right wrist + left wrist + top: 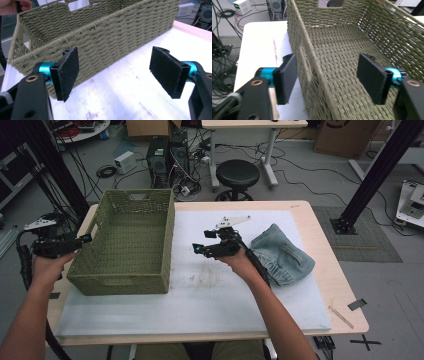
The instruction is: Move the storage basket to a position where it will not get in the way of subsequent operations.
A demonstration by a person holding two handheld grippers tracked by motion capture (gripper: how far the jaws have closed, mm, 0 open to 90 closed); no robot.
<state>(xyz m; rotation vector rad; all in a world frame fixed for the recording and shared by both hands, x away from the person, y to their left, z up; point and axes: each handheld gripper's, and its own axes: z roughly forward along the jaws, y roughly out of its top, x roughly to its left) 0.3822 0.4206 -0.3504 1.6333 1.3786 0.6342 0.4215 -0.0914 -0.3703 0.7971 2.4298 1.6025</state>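
At the basket's (127,240) left wall, the left tongs (329,80) stand spread, one pad outside and one inside, neither pressing the weave. Right tongs (200,249) hover spread over the white mat (210,295), pinching nothing, facing the basket's long side (100,40). One green woven basket sits on the mat's left part; one blue denim garment (280,252) lies crumpled on the mat to the right, just beyond the right hand. No writing is legible. Under the mat is a pale wooden counter (340,290); behind it are a black stool (237,174), computer towers (167,155), cables and a grey floor.
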